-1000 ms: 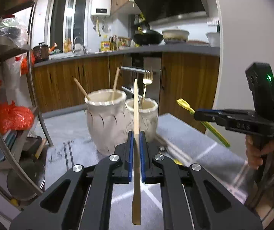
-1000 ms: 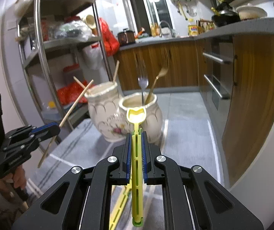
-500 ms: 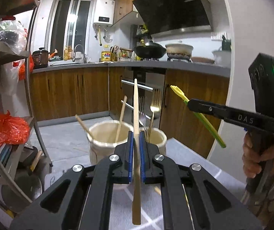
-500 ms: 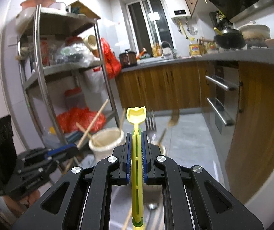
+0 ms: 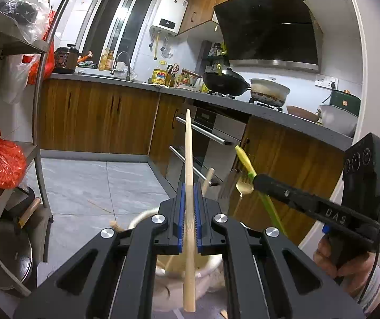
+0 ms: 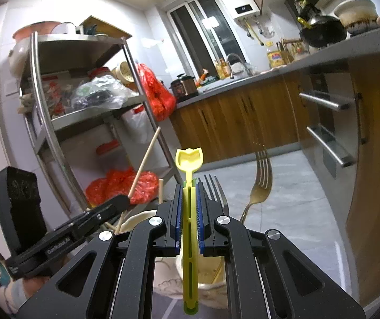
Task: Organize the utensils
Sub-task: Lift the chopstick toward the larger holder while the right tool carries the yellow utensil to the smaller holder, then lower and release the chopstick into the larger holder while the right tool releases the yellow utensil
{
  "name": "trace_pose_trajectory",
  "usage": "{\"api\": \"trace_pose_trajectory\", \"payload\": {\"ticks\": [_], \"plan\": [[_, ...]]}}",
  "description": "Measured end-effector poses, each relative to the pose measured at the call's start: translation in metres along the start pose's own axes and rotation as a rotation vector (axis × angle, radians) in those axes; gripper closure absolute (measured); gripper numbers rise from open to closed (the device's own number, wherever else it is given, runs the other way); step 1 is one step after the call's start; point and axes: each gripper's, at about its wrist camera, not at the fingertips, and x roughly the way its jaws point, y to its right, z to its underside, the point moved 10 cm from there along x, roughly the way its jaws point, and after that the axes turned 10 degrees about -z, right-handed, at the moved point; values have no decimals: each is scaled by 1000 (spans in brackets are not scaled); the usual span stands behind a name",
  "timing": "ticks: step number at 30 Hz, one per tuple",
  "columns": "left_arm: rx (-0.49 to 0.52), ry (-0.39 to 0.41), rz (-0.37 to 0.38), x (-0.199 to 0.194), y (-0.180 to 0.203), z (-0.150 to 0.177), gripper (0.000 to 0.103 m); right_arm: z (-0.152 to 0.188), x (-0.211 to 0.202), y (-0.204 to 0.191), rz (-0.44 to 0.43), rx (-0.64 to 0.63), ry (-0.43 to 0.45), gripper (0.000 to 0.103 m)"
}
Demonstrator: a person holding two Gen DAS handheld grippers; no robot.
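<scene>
— What have I got in the left gripper (image 5: 189,214)?

— From where I sit at the controls, its jaws are clamped on a wooden chopstick (image 5: 189,164). The stick runs straight through the blue pads, thin end pointing out toward the oven front, thick end hanging back below the camera. Under it I can see the rim of a cream ceramic pot (image 5: 139,216) with two more wooden sticks poking up out of it.

— And the right gripper (image 6: 189,212)?

— Its jaws are clamped on a yellow-green plastic utensil (image 6: 189,164), flat handle between the pads, the small scooped head upright in front. Below it sits a second cream pot (image 6: 211,271), holding a silver fork (image 6: 216,190) and a gold fork (image 6: 260,186), tines up. The silver one stands just behind the right-hand pad; the gold one leans away to the right.

— Can I see each tool from the other camera?

— Yes. In the left view the right gripper comes in from the right edge, a person's hand (image 5: 349,263) around its grip, the yellow-green utensil slanting through its tip. In the right view the left gripper comes in from the lower left with the chopstick angled up in front of the steel shelf rack (image 6: 83,111).

— Where are the pots standing?

— I cannot tell the surface well; it is mostly hidden beneath the gripper bodies.
</scene>
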Motion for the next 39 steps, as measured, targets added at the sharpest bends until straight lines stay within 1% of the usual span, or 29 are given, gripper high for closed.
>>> {"api": "trace_pose_trajectory", "payload": {"ticks": [5, 11, 15, 19, 22, 24, 28, 33, 35, 39], "plan": [[-15, 31, 4, 9, 1, -12, 97, -1, 14, 8, 5, 14, 5, 93], [-3, 78, -35, 21, 2, -20, 97, -2, 24, 9, 30, -20, 31, 93], [19, 94, -66, 25, 1, -15, 97, 0, 28, 7, 43, -60, 39, 93], [53, 96, -62, 17, 3, -6, 97, 8, 29, 2, 62, -122, 29, 93], [78, 93, -58, 8, 5, -1, 97, 10, 31, 1, 71, -137, 23, 93], [93, 83, -54, 3, 5, 3, 97, 11, 32, 0, 81, -151, 17, 93], [101, 34, -59, -1, 3, 12, 97, 13, 29, -3, 96, -176, 3, 93], [104, -42, -71, -1, -2, 24, 97, 28, 26, 0, 116, -183, -49, 93], [111, -54, -78, -3, -3, 28, 97, 33, 25, 1, 122, -178, -71, 93], [153, -57, -97, -8, 0, 34, 97, 38, 23, -4, 101, -170, -101, 93]]}}
